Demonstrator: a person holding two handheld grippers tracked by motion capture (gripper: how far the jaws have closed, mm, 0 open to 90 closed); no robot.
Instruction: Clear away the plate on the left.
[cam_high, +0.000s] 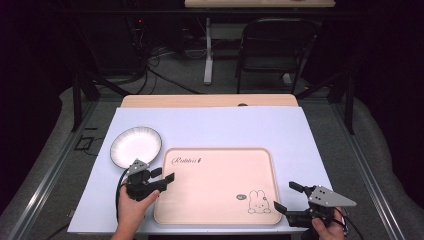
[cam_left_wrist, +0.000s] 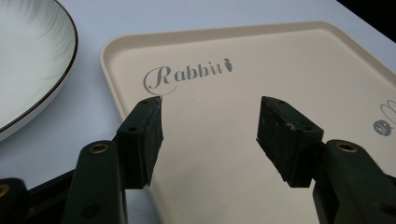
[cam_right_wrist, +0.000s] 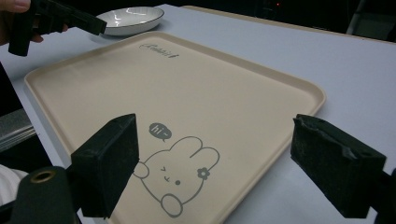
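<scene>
1. High view is showing the surface (cam_high: 210, 125), a pale sheet lying over a wooden top, taking up the middle of the picture.
2. On it, a cream tray (cam_high: 218, 216) is sitting toward 6 o'clock of the sheet, with the word "Rabbit" printed at its 10 o'clock corner and a rabbit drawing at its 5 o'clock corner.
3. A white plate (cam_high: 136, 146) with a dark rim is resting on the sheet at 10 o'clock of the tray, just beside that corner and apart from it.
4. The left gripper (cam_high: 169, 176) is hovering at the tray's 9 o'clock edge, held in a hand (cam_high: 132, 207) coming in from 6 o'clock; its jaws are standing wide apart with nothing between them, and the left gripper view is showing them pointing over the tray's "Rabbit" corner.
5. The right gripper (cam_high: 288, 195) is waiting at 4 o'clock of the tray, just off its edge, with its jaws spread wide and gripping nothing; the right gripper view is showing the rabbit drawing between them.
</scene>
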